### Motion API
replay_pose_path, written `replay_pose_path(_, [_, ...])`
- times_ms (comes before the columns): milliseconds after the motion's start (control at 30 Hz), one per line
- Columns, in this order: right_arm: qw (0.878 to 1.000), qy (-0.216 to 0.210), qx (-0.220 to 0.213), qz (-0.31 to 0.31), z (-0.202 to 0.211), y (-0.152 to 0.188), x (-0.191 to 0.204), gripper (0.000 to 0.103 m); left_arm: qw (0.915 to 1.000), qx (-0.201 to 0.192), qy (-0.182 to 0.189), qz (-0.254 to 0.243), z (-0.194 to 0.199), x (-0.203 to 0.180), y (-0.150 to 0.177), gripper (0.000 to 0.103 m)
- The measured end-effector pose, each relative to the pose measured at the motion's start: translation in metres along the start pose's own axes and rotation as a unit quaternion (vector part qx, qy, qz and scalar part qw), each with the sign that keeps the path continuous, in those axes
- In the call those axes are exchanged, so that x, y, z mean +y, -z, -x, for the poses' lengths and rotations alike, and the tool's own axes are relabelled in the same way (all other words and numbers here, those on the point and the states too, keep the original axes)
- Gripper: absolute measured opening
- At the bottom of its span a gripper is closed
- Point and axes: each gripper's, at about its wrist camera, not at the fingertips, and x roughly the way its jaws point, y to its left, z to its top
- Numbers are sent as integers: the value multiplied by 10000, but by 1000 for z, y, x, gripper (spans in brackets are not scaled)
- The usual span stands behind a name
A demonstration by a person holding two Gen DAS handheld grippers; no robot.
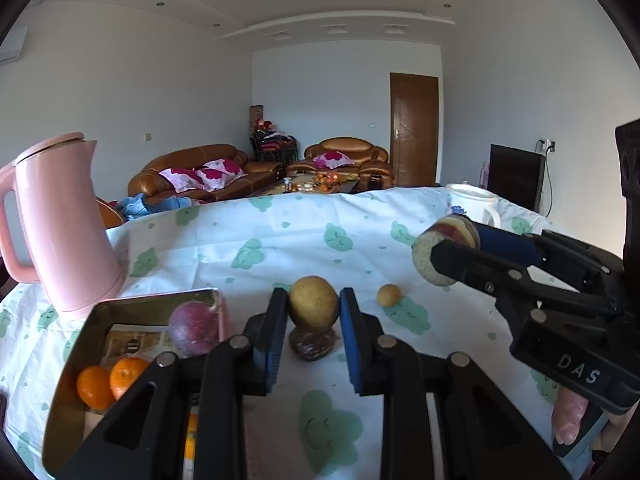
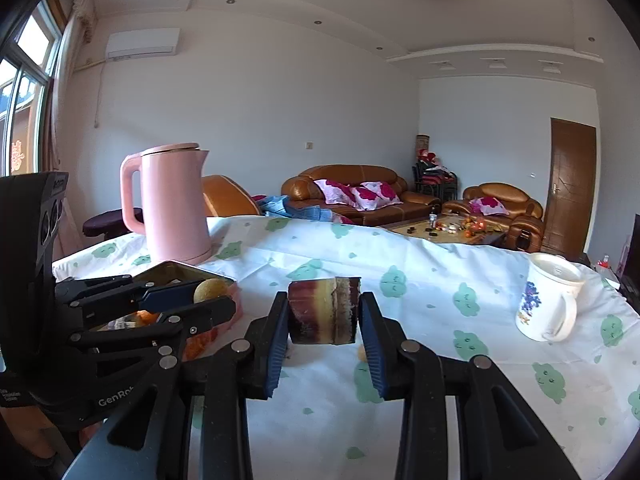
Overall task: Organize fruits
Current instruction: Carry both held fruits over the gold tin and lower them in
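My left gripper (image 1: 313,300) is shut on a round yellow-brown fruit (image 1: 314,306), held just above the cloth to the right of a metal tin (image 1: 156,298). The tin holds two oranges (image 1: 110,382) and a purple fruit (image 1: 195,330). My right gripper (image 2: 324,308) is shut on a short piece of sugarcane (image 2: 323,311), lifted above the table; it shows at the right in the left wrist view, right gripper (image 1: 454,240). The right wrist view shows the left gripper (image 2: 212,294) with its fruit (image 2: 210,289) by the tin (image 2: 180,266). A small yellow fruit (image 1: 389,295) lies loose on the cloth.
A pink kettle (image 1: 60,220) stands behind the tin at the table's left. A white mug (image 2: 548,300) stands at the far right. A brown wrinkled lump (image 1: 314,346) lies under the held fruit. A white cloth with green prints (image 1: 280,248) covers the table.
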Motion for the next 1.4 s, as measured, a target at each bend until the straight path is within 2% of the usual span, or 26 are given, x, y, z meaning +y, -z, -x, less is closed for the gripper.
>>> replay_pose_path(833, [9972,-536,124,502,-18,-13,63,37,9974,175,-630,290,19,63,11,28])
replay_pose_path(1400, [9930,-851,201,789,-36,-25,102,37,9940,314,-927,493,29,106,20,28])
